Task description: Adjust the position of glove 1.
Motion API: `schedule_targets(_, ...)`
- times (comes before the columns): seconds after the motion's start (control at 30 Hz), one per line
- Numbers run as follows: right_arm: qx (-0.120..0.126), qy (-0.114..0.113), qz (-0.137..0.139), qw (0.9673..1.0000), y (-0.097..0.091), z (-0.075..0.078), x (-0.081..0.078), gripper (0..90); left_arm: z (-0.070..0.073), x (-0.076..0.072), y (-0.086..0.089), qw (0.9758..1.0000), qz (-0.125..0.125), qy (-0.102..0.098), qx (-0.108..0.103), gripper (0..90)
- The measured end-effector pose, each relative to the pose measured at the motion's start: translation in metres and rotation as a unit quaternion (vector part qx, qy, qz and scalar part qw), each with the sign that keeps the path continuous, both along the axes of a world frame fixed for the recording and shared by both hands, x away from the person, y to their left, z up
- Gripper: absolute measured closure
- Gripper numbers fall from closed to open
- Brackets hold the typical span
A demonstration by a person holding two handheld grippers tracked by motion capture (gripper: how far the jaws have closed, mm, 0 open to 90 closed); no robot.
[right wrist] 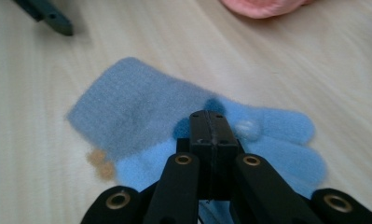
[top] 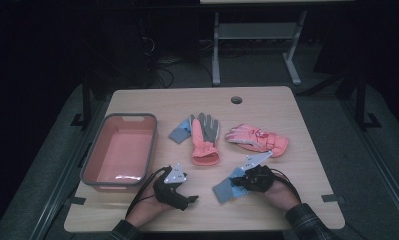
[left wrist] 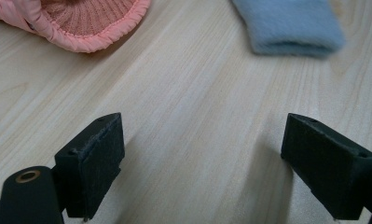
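Right gripper (right wrist: 209, 122) fingers pinched on blue glove (right wrist: 141, 116) (left gripper (left wrist: 202, 158) wide), pink glove (top: 205, 145) nearby.

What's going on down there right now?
Right gripper shut on blue glove. Left gripper open over bare table. Nothing in the way.

Bare desk (left wrist: 197, 140) lying open ahead of the left claw (left wrist: 202, 168); pink glove cuff (left wrist: 88, 21) and blue glove (left wrist: 288, 23) blocking beyond.

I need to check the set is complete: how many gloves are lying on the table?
4. A blue glove sits at the right gripper. A pink glove lies right of centre. A pink-and-grey glove lies mid-table, partly covering another blue glove.
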State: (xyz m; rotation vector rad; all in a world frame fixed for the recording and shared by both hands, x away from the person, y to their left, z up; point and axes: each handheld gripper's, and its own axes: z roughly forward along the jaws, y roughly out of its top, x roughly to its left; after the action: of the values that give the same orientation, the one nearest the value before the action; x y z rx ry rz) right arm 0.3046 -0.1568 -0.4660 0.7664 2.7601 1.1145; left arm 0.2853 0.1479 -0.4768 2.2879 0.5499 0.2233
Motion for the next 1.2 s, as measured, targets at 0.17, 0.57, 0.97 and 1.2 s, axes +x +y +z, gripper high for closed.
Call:
schedule_targets(0.17,0.001,0.003,0.024,0.9997,0.007,0.000,-0.008,90.0,0.000,0.000,0.000,1.0000,0.000,-0.001,0.000,12.6)
schedule_targets(0.57,0.016,-0.022,-0.016,0.9995,-0.005,0.011,-0.010,57.1,0.000,0.000,-0.001,1.0000,0.004,0.000,-0.004,12.5)
schedule_targets(0.97,-0.010,-0.086,-0.187,0.9786,-0.075,-0.002,-0.020,18.5,0.008,0.000,-0.002,0.9994,0.029,0.019,0.004,34.2)
schedule_targets(1.2,-0.016,-0.083,-0.216,0.9728,-0.097,-0.012,-0.024,13.7,0.024,0.003,-0.007,0.9979,0.059,0.025,0.002,63.6)
